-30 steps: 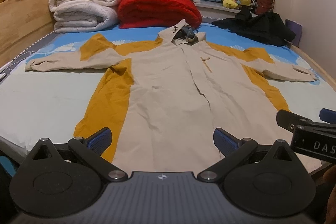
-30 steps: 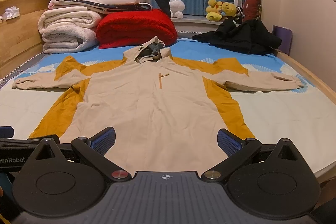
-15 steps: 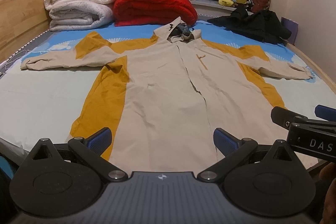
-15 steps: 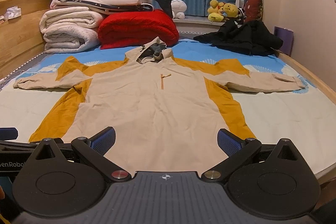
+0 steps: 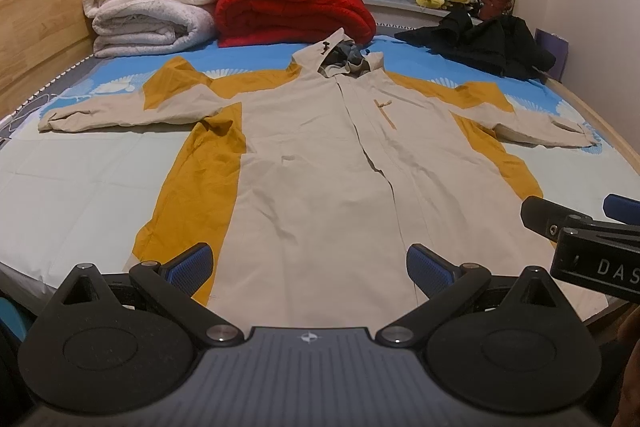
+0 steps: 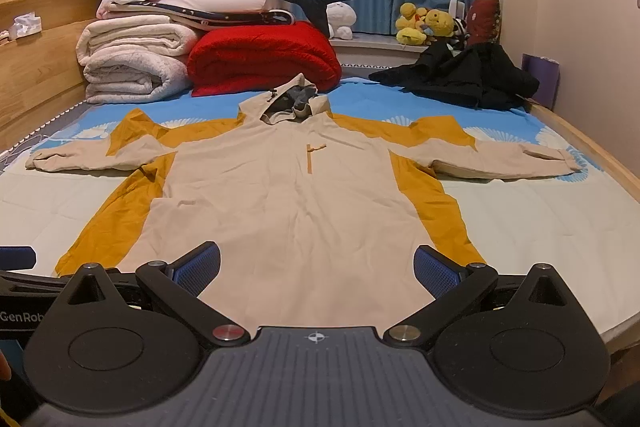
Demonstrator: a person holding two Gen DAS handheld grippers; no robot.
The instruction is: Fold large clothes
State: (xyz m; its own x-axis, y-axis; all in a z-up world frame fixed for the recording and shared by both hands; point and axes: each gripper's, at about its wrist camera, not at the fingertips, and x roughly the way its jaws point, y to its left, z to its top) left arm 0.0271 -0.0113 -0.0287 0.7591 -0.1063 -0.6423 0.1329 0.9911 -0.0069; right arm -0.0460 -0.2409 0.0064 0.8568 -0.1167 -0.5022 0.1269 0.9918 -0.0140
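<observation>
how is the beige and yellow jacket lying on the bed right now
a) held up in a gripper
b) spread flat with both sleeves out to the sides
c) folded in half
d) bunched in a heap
b: the jacket lies flat on the bed, one sleeve stretched out to each side, and both grippers, left and right, are open and empty.

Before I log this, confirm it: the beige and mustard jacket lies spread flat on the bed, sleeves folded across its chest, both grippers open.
Not quite: the jacket has both sleeves stretched out sideways, as the right wrist view shows. It does lie flat on the bed, and the left gripper and right gripper are open.
</observation>
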